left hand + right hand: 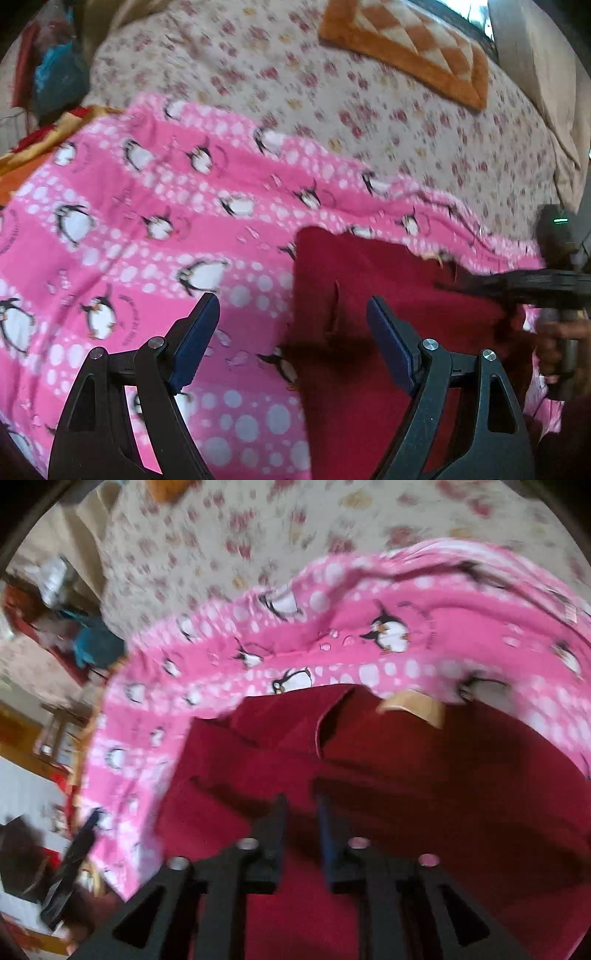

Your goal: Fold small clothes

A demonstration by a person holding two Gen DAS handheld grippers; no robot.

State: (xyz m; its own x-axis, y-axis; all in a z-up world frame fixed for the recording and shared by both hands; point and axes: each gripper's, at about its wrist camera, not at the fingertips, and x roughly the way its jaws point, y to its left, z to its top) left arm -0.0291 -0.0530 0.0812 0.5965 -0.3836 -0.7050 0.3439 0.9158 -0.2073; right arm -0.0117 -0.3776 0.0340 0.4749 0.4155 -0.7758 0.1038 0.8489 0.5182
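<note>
Left gripper wide, empty; right gripper narrow, hold unclear: dark red cloth garment may drag pink penguin-print fleece blanket along, spoiling the fold.

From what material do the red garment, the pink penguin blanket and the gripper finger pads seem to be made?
Red garment: soft matte knit, perhaps fleece or cotton; it creases in limp folds without shine.
Pink penguin blanket: printed fleece-like fabric, slightly fuzzy, though blur hides the weave.
Left gripper finger pads: dark blue, probably rubber or foam, matte, on black rigid plastic arms.
</note>
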